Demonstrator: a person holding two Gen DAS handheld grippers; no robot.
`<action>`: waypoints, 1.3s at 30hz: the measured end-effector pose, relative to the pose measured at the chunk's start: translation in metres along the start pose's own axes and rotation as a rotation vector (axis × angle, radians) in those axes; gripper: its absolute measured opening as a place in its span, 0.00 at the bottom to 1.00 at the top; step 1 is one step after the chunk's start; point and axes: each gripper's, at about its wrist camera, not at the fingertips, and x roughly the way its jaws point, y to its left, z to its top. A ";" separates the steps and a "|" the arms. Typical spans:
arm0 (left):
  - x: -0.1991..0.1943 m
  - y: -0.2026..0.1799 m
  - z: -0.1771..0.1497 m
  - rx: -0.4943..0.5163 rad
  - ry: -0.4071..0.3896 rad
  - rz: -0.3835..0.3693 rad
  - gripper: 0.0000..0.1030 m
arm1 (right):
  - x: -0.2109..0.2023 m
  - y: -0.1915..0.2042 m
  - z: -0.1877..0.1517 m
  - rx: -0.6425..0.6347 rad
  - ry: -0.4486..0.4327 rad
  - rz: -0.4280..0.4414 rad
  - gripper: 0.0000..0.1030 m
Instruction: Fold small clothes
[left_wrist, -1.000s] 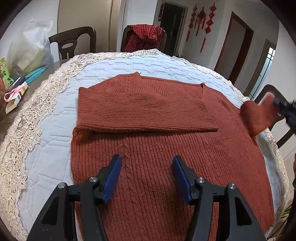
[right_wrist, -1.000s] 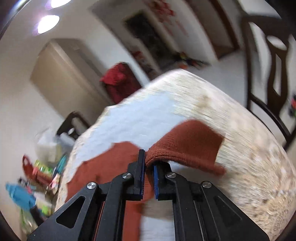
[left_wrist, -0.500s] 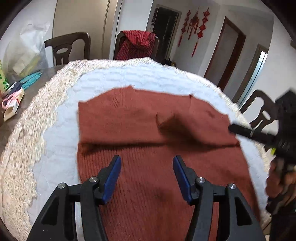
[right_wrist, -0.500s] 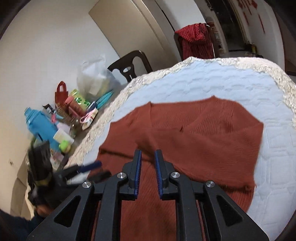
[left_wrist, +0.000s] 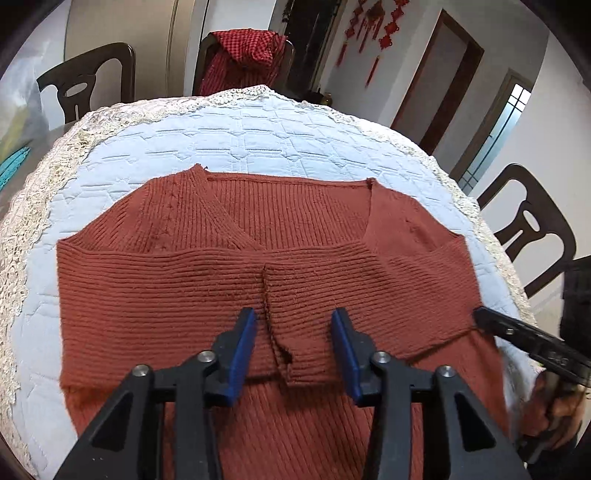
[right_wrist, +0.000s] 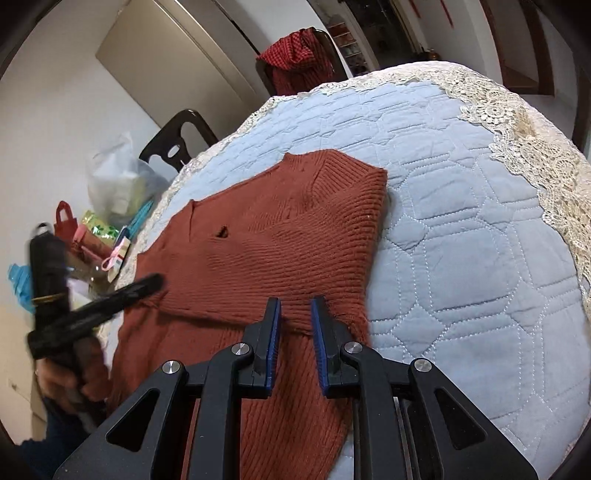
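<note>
So both sleeves are folded in now. A second ago my right gripper (right_wrist: 295, 325) was still carrying the right sleeve (left_wrist: 369, 295) in from off the table edge, and now that sleeve lies flat across the sweater (left_wrist: 266, 229), its cuff (left_wrist: 291, 354) meeting the left sleeve (left_wrist: 159, 299) about mid-chest. The sweater sits flat in the middle of the quilt (left_wrist: 258, 136), neck pointing away from me.

Right gripper has let go: jaws slightly apart with nothing between them, hovering over the right edge near the sleeve fold. My left gripper (left_wrist: 293, 343) sits right above the cuff, jaws spread either side of it and closing, but the pads aren't pressing the knit yet as far as I can see.

What that means, I think: sleeve part is done, so the garment is roughly a rectangle. Next would be bringing the hem up toward the neck, and that loose cuff could slide if I'm sloppy.
</note>
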 end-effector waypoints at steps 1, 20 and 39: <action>0.000 -0.002 0.001 0.009 -0.002 -0.001 0.36 | -0.003 0.000 0.002 -0.004 -0.011 0.003 0.17; 0.005 0.010 0.017 0.000 -0.045 -0.049 0.06 | 0.003 -0.023 0.017 0.043 -0.054 -0.055 0.17; -0.033 0.003 0.010 0.014 -0.114 -0.042 0.10 | -0.004 -0.013 0.044 -0.039 -0.086 -0.133 0.11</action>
